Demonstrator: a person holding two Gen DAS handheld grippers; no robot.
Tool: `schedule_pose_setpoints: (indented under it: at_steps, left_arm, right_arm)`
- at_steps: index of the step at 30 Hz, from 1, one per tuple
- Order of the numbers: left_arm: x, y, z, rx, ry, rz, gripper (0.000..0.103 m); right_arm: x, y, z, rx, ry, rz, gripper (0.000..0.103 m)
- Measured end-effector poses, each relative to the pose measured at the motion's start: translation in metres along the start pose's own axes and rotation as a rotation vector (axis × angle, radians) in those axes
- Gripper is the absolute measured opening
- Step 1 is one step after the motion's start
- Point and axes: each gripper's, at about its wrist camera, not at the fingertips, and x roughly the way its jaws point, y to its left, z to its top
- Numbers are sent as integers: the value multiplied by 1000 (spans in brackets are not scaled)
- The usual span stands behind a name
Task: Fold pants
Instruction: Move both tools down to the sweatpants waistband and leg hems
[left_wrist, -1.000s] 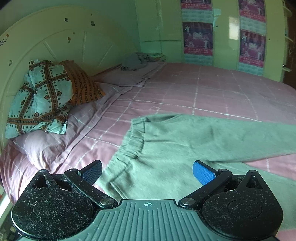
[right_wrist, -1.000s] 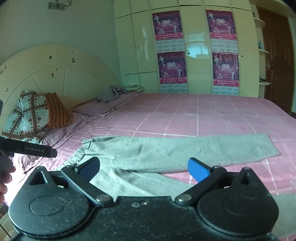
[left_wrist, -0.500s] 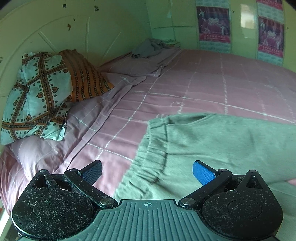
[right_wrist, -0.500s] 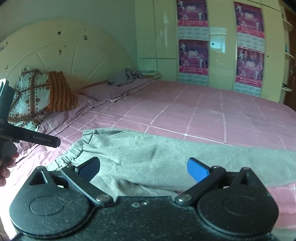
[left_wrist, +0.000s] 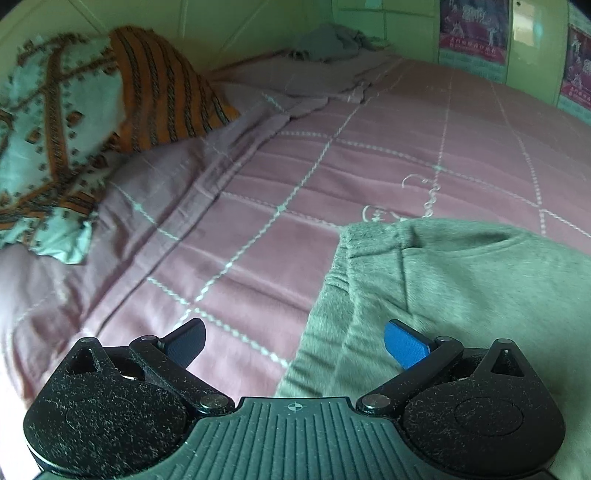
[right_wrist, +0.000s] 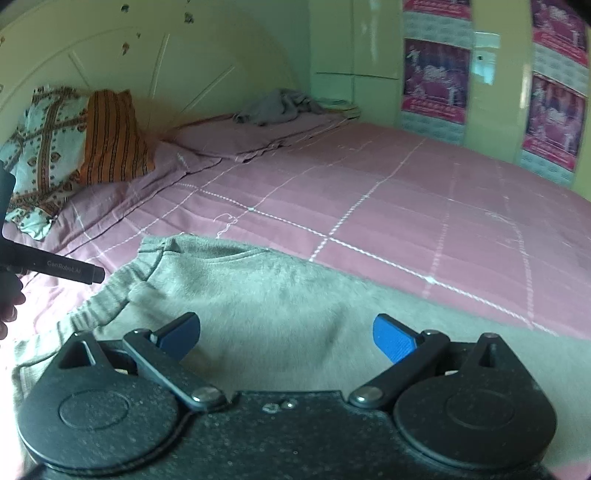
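Grey-green pants (left_wrist: 461, 280) lie flat on the pink checked bed, their elastic waistband (left_wrist: 343, 266) toward the pillows. My left gripper (left_wrist: 295, 341) is open and empty, low over the waistband's near edge, its right finger above the cloth. In the right wrist view the pants (right_wrist: 280, 295) fill the foreground. My right gripper (right_wrist: 286, 334) is open and empty just above the seat of the pants. The left tool's black body (right_wrist: 55, 266) shows at the left, near the waistband (right_wrist: 122, 291).
Two patterned pillows (left_wrist: 74, 122) lean on the headboard at the left. A grey bundle of cloth (right_wrist: 277, 107) lies at the bed's far corner. Wardrobe doors with posters (right_wrist: 436, 77) stand behind the bed. The pink bedspread (right_wrist: 406, 199) stretches beyond the pants.
Both grippers have dropped lower and moved closer to the pants. The left one has shifted left toward the waistband's edge. Both stay open.
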Motion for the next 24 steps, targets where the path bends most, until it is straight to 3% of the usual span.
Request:
schedule_pose_setpoints:
  at_steps: [1,2,3,8,12,15,16,17,19,21,22,24]
  left_arm:
    - [9,0,2,-7,10,-4,102]
    - [16,-1,3,-10,13,-10,92]
    - [23,-1,5,-14,12,-29,72]
    - [48,-7,10,-10,33,-119,46]
    - [54,-21,15,48,32,-161,5]
    - [54,-40,10,146,-8,-114,0]
    - [55,-42,9,158,-13,-109,0]
    - [56,-43,10,153,-14,-111,0]
    - [58,-38,13,124,-2,-130,0]
    - [59,-36,14,118,3,-138,0]
    - [58,-37,14,131,0,-133,0]
    - [56,-41,12,146,-6,-120,0]
  right_arm:
    - [10,-1,4,-5,9,4,99]
    - [21,-2,8,-10,21,5,99]
    - [31,-3,11,-18,32,5,99]
    - [77,-6,26,-50,72,31,98]
    - [107,-14,37,-78,104,59,97]
    - [128,-20,44,-123,144,75,86]
    - [135,-21,45,-136,161,78,51]
    - [144,-22,47,-149,193,77,27]
    - [156,-24,47,-168,224,71,37]
    - [163,-24,47,-172,240,84,69]
    - [165,-24,46,-173,248,98,74]
    - [171,-18,41,-205,281,105,60]
